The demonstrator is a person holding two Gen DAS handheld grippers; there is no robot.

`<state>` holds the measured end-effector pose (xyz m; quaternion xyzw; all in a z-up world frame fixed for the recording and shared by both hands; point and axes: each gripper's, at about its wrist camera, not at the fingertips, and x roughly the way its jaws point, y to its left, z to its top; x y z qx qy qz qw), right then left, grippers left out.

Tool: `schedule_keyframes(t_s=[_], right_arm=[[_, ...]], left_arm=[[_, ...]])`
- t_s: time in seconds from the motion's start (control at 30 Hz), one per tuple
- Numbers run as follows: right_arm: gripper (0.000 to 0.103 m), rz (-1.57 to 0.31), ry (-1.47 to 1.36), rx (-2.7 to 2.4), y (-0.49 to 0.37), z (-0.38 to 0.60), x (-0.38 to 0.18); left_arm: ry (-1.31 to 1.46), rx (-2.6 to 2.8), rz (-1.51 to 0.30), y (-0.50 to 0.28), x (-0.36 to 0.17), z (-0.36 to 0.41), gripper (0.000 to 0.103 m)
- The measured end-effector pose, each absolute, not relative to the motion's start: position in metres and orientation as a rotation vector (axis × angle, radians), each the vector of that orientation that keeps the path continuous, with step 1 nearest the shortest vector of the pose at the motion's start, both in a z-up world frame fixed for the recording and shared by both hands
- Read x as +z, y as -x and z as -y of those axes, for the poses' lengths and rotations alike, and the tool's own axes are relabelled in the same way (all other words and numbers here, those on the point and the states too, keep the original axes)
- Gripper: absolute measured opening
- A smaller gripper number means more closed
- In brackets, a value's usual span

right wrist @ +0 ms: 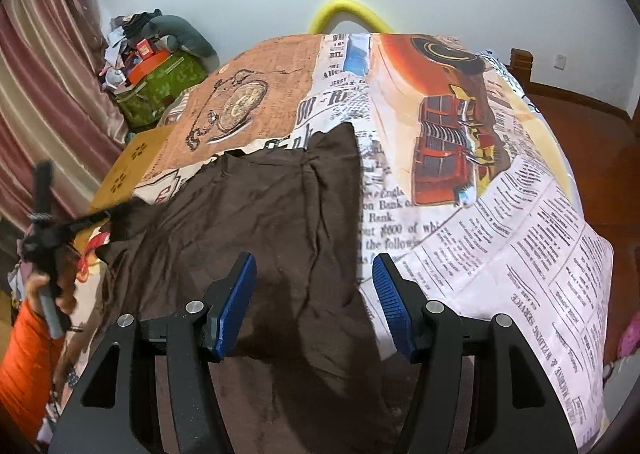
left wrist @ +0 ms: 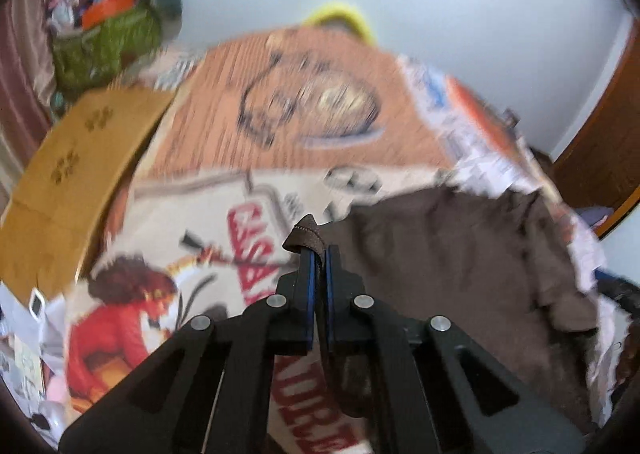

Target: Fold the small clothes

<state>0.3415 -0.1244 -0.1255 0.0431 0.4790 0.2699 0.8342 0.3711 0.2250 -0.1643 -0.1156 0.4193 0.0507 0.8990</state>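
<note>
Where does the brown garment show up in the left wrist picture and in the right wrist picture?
Left wrist view: the crumpled brown cloth garment fills the centre right, its hem pinched in the left tool.
Right wrist view: it spreads across the centre and lower left, under the open right tool.
Shared landmark: the pocket watch print on the orange bedsheet panel.

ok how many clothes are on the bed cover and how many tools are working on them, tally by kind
brown garment: 1, spread on the printed bed cover
tools: 2, left tool shut on the garment's edge, right tool open above it
total: 3
</note>
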Motion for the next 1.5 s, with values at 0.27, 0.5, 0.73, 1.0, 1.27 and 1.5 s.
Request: schedule_keyframes(t_s=[0.27,0.5,0.73,1.0,1.27,1.5], right_arm=[[0.057,-1.018,-0.109,0.573,-0.339,0.133,-0.129],[0.057,-1.022,-0.086,0.582,-0.333,0.136,-0.131],[0.057,-1.03,-0.077,0.585,-0.33,0.144,-0.137],[0.057,-1.049,-0.093,0.588,-0.326,0.143,-0.143],[0.057,-1.038,-0.029,0.543,-0.325,0.138,-0.154],[0.069,-0.971,0.161,0.479,-0.32,0.138,-0.157]], left_arm=[[0.251,-0.072,-0.784,-0.382,-0.114,-0.166,0.004],[0.2,-0.181,-0.934,-0.402,-0.148,-0.109,0.004],[0.188,-0.237,-0.974,-0.381,-0.154,-0.1,0.034],[0.183,-0.092,-0.987,-0.346,-0.163,-0.147,0.052],[0.181,-0.116,-1.039,-0.348,-0.192,-0.129,0.052],[-0.166,0.03,-0.983,-0.346,-0.204,-0.091,0.004]])
